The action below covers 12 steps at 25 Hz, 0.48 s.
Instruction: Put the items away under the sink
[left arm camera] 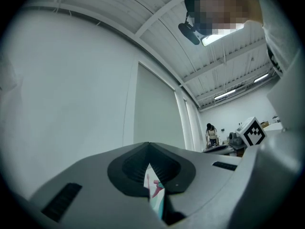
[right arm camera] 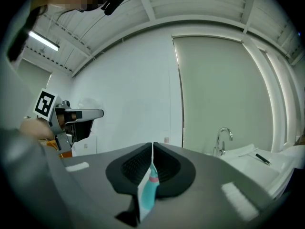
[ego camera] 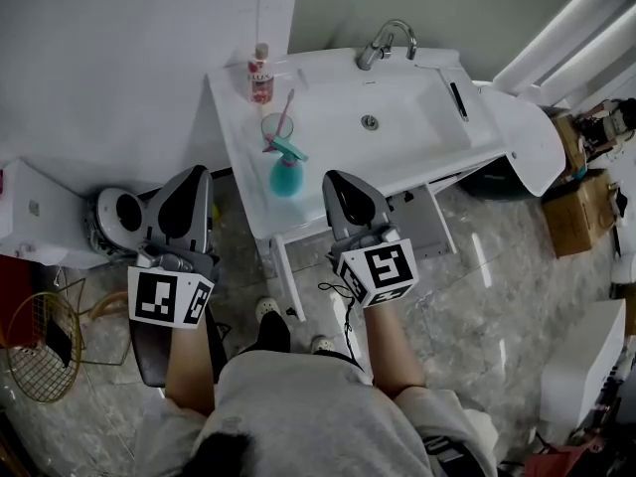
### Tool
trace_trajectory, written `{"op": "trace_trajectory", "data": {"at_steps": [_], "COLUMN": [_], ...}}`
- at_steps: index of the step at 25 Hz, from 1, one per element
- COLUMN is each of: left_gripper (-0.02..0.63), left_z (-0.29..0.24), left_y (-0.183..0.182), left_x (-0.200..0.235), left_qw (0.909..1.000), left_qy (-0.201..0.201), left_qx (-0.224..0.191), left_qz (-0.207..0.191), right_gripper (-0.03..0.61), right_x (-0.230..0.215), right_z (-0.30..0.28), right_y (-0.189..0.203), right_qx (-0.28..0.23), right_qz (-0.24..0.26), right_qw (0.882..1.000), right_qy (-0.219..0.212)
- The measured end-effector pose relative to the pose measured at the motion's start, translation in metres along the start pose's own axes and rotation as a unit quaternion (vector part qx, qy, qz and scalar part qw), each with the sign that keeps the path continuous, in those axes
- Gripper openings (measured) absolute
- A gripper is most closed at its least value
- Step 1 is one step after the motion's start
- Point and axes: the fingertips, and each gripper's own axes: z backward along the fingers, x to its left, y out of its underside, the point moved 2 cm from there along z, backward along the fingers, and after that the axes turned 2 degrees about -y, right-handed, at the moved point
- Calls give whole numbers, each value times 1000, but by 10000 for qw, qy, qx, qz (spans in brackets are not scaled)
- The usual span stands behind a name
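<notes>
Both my claws are pressed together and grip nothing. My left claw [ego camera: 196,177] and right claw [ego camera: 336,179] hang in front of the sink [ego camera: 417,152], whose front rim lies at twelve o'clock from me. Neither claw touches it.

In each gripper view my own grey jaws fill the lower half. All that shows past them is a thin sliver of teal and pink in the slit below the meeting tips. I cannot tell from the sliver alone which item it is.

From the head view the space under the sink is almost wholly covered by the basin. Two white panels [ego camera: 283,276] jut out below the front rim, and I cannot tell whether they are doors. My arms and body hide the floor right beneath me.

The teal spray bottle [ego camera: 286,172] stands on the sink's front left corner. It sits between my claws, at three o'clock from the left tip and nine o'clock from the right. The cup [ego camera: 276,127] with the pink toothbrush [ego camera: 286,107] is just behind it at twelve o'clock. The red-labelled bottle [ego camera: 260,74] stands at the back left corner by the wall. A slim black thing [ego camera: 458,99] lies on the right ledge, too small to name.

The basin is bare round the drain [ego camera: 370,122], below the tap [ego camera: 386,42]. Marble floor [ego camera: 497,296] spreads at three to five o'clock. A wire basket [ego camera: 40,346] at eight o'clock and a round white device [ego camera: 114,217] at ten crowd my left side.
</notes>
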Motion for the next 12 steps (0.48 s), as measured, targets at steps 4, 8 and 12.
{"op": "trace_trajectory", "data": {"at_steps": [4, 8, 12], "left_gripper": [-2, -2, -2], "left_z": [-8, -15, -19], "left_y": [18, 30, 40], "left_x": [12, 21, 28], "left_qw": [9998, 9994, 9991], "left_qy": [72, 131, 168], "left_qx": [162, 260, 323], "left_qz": [97, 167, 208], "right_gripper": [65, 110, 148], "right_x": [-1, -7, -15], "right_z": [-19, -37, -54], "right_y": [31, 51, 68], "right_qx": [349, 619, 845], "right_qz": [-101, -104, -141], "right_qw": [9993, 9978, 9957], "right_qy": [-103, -203, -346]}}
